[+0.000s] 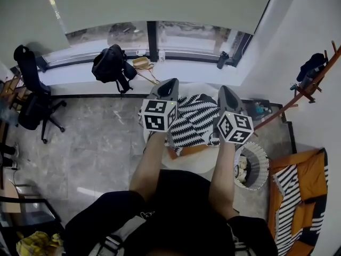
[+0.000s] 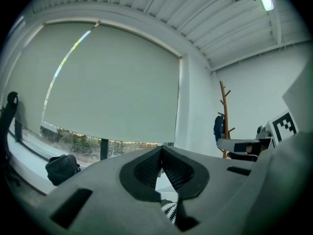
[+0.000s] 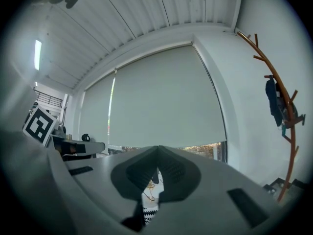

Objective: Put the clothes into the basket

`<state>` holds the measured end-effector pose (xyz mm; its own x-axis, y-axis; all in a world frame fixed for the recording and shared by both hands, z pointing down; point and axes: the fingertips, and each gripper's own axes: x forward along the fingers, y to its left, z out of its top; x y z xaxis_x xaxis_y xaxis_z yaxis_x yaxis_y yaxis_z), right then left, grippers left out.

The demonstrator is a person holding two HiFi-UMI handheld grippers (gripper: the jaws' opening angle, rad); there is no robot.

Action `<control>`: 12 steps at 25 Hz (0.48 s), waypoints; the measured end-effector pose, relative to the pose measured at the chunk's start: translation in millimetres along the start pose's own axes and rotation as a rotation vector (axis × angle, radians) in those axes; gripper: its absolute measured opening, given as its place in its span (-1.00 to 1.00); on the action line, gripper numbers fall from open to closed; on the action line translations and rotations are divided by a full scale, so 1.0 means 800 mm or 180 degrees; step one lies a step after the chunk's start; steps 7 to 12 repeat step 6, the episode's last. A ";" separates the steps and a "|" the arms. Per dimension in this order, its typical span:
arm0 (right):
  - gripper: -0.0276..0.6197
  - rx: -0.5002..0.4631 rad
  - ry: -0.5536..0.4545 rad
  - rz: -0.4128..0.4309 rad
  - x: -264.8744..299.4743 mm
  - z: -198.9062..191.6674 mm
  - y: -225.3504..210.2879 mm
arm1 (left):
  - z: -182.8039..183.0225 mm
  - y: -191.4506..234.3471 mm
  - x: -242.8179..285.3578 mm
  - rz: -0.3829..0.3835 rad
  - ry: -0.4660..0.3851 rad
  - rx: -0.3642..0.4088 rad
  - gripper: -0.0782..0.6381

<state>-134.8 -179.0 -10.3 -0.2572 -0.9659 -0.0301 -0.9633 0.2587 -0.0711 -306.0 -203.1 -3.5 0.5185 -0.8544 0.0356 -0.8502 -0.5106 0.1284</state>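
"What's over on the left?"

"In the head view, a black office chair (image 1: 32, 97) at nine o'clock and a black backpack (image 1: 111, 63) on the sill at eleven."

"And the left gripper (image 1: 169, 83)?"

"It's level, with its jaws closed tip to tip and nothing between them."

"And the clothes?"

"A black-and-white striped garment (image 1: 197, 122) lies on the round table (image 1: 189, 161), seen between the two grippers."

"What about the right gripper (image 1: 226, 89)?"

"Also pinched closed and empty. The white basket (image 1: 261, 167) stands just beside the table, at its four o'clock, and a coat rack (image 1: 311, 76) is at two."
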 end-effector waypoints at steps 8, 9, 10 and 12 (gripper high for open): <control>-0.88 -0.0047 -0.0042 0.0033 0.018 0.009 -0.005 | 0.009 -0.002 0.018 -0.0051 -0.0070 0.0038 -0.76; -0.88 -0.0047 -0.0042 0.0033 0.018 0.009 -0.005 | 0.009 -0.002 0.018 -0.0051 -0.0070 0.0038 -0.76; -0.88 -0.0047 -0.0042 0.0033 0.018 0.009 -0.005 | 0.009 -0.002 0.018 -0.0051 -0.0070 0.0038 -0.76; -0.88 -0.0047 -0.0042 0.0033 0.018 0.009 -0.005 | 0.009 -0.002 0.018 -0.0051 -0.0070 0.0038 -0.76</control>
